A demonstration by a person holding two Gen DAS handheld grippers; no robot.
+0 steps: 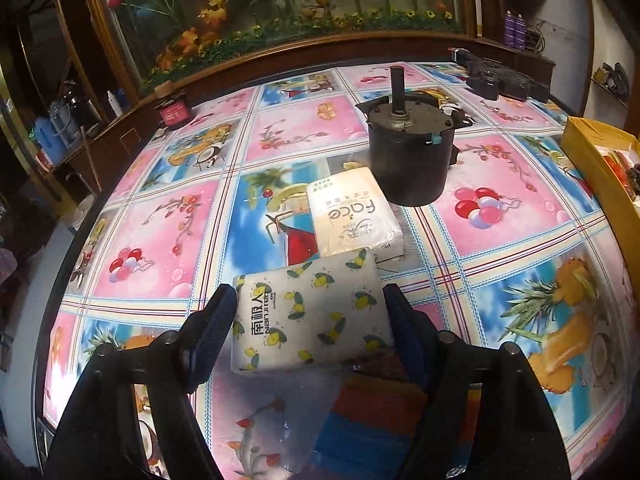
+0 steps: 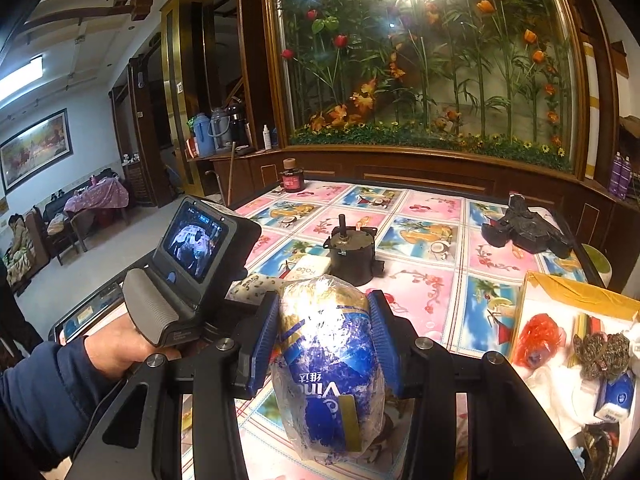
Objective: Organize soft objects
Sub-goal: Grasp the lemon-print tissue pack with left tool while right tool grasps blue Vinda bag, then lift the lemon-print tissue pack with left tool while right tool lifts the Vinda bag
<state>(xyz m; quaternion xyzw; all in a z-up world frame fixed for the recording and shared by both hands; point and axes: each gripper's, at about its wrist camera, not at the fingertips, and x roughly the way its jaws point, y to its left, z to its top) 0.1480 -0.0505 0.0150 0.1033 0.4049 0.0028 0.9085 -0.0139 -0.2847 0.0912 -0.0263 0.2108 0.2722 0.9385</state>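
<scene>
The left wrist view looks down on a table (image 1: 168, 240) under a fruit-print cloth, where the left gripper (image 1: 310, 300) has its jaws apart on either side of a lemon-print tissue pack (image 1: 308, 316); whether the pads actually press on it cannot be told, though a thin gap seems to show at each side. Just beyond that pack lies a cream tissue pack (image 1: 354, 216), and farther still stands a dark motor (image 1: 408, 156) with an upright shaft. The right wrist view alone shows the right gripper (image 2: 326, 336) clamped on a blue plastic-wrapped roll (image 2: 328, 364), held above the near edge of the table. It also shows the person's left hand (image 2: 116, 348) in a blue sleeve, gripping the left tool with its small lit screen, and an open yellow box (image 2: 576, 292) of odds and ends at the right.
</scene>
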